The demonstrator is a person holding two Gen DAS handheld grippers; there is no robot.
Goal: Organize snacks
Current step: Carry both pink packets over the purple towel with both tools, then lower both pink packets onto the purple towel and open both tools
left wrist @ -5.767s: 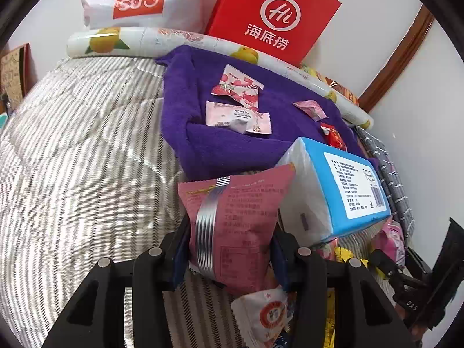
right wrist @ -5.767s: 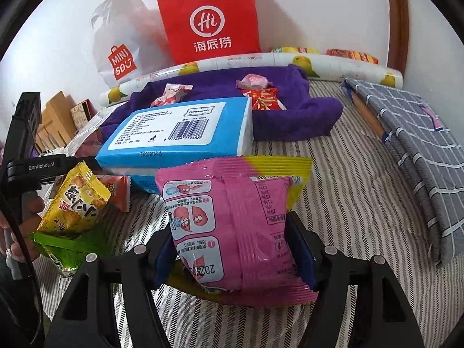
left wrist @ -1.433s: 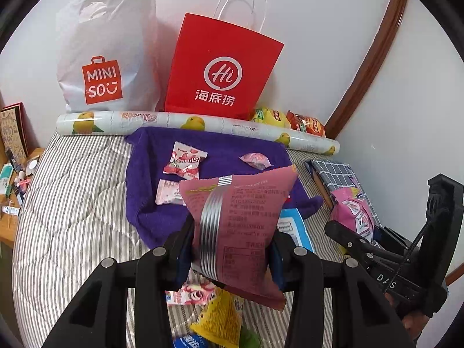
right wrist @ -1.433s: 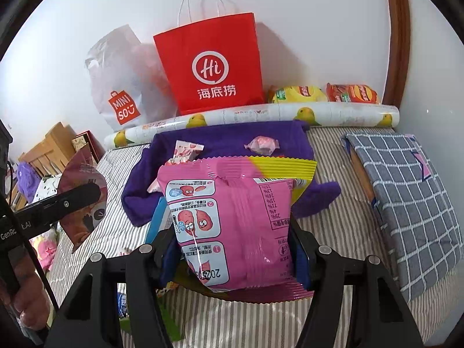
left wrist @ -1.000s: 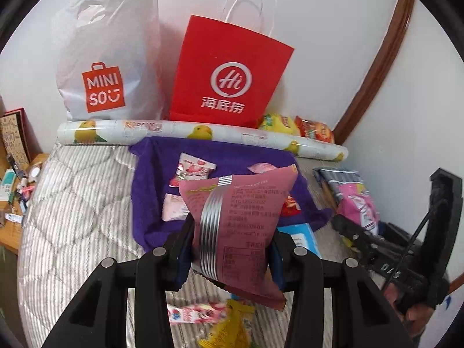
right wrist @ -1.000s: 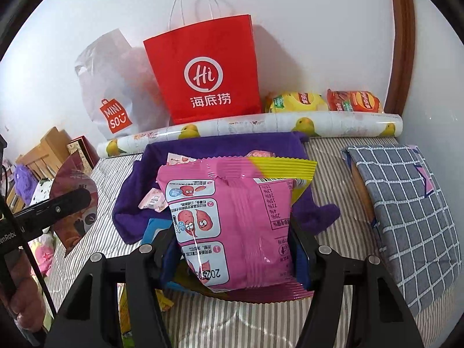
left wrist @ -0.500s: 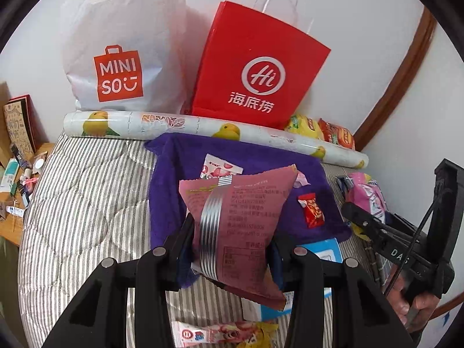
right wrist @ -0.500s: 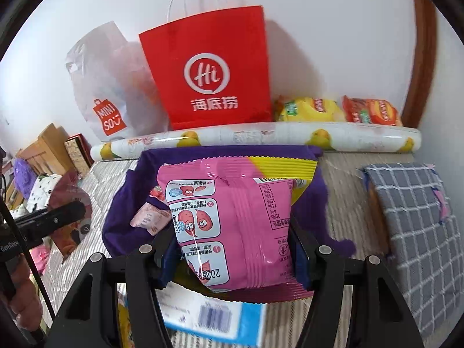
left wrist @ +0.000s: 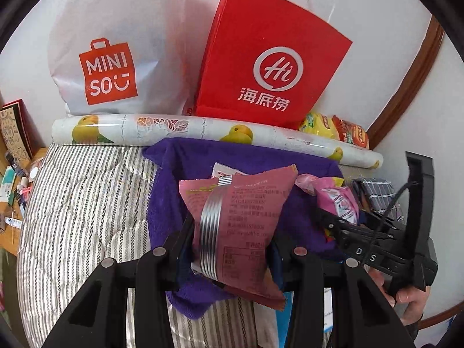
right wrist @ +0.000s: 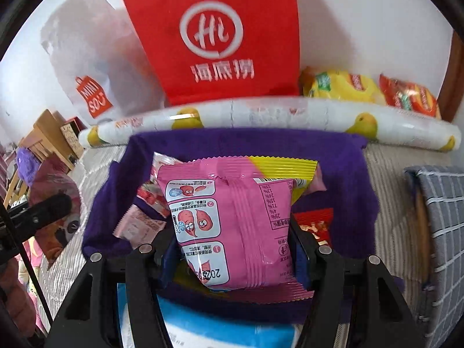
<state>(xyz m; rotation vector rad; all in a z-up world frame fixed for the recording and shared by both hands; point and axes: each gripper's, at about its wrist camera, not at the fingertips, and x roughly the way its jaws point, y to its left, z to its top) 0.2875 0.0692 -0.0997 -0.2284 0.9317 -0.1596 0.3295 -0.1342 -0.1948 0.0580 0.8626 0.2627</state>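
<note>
**Purple towel now close under both packets**

Left wrist: left gripper [left wrist: 229, 249] clamped on dusty-pink packet [left wrist: 240, 220], carried nearer, over purple towel [left wrist: 174, 191]; right wrist: right gripper [right wrist: 232, 249] pinching bright-pink packet [right wrist: 232, 226], towel [right wrist: 342, 174] looming larger; drop-off probably next.

Bare room is left on the purple towel [right wrist: 342, 168] only along its far strip; its middle is taken by small sweets [right wrist: 139, 223], and beyond it passage is blocked by a printed roll [right wrist: 261, 113]
</note>
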